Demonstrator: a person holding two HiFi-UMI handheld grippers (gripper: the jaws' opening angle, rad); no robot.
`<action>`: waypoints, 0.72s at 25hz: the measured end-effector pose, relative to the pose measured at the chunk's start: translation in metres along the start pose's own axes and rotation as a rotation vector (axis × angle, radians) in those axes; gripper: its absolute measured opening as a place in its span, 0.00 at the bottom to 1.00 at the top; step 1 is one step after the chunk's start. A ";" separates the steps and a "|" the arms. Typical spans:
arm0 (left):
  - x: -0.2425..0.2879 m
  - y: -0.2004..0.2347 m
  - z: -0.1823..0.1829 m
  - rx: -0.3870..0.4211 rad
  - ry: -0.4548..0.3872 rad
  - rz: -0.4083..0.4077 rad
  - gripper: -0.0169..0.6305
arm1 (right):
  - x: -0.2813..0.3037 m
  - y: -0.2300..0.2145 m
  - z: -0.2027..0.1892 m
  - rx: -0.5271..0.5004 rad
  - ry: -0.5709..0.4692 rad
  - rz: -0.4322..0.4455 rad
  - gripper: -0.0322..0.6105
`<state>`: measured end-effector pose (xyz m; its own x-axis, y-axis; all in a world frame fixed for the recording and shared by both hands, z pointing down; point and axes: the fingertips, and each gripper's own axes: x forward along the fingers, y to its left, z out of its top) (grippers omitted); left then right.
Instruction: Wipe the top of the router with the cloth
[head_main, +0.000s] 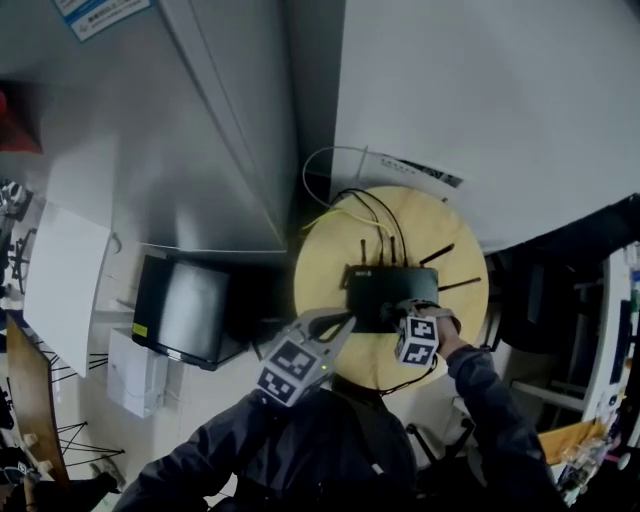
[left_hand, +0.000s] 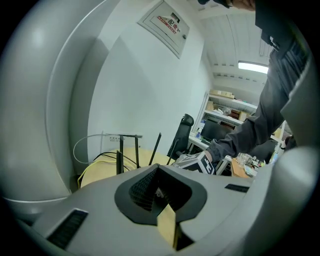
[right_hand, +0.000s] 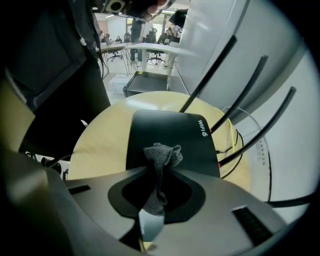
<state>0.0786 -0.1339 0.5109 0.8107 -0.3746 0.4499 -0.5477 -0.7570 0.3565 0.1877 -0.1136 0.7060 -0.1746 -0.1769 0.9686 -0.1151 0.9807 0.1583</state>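
A black router (head_main: 390, 292) with several upright antennas (right_hand: 220, 60) lies in the middle of a round wooden table (head_main: 325, 260). My right gripper (head_main: 405, 312) is over the router's near right corner, shut on a grey cloth (right_hand: 162, 156). In the right gripper view the cloth bunches out of the jaws, just over the router's top (right_hand: 172, 132); contact cannot be told. My left gripper (head_main: 340, 325) hovers at the router's near left corner, its jaws together with nothing in them. In the left gripper view the antennas (left_hand: 120, 161) and the right gripper's marker cube (left_hand: 197, 162) show ahead.
Yellow, black and white cables (head_main: 350, 205) trail off the table's far side towards a white wall (head_main: 480, 90). A dark box (head_main: 185, 310) stands on the floor to the left. An office chair (left_hand: 182, 132) and desks stand further off.
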 end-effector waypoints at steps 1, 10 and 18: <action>0.001 -0.004 -0.001 0.004 0.001 -0.007 0.03 | -0.001 0.007 0.000 0.003 -0.002 0.003 0.16; 0.001 -0.027 -0.005 0.025 0.006 -0.039 0.03 | -0.008 0.046 -0.002 0.021 -0.017 0.023 0.16; -0.001 -0.023 -0.005 0.016 0.001 -0.017 0.03 | -0.014 -0.030 -0.036 0.110 0.036 -0.141 0.16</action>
<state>0.0893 -0.1133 0.5062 0.8194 -0.3610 0.4452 -0.5307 -0.7714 0.3512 0.2286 -0.1371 0.6950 -0.1142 -0.3068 0.9449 -0.2430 0.9309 0.2728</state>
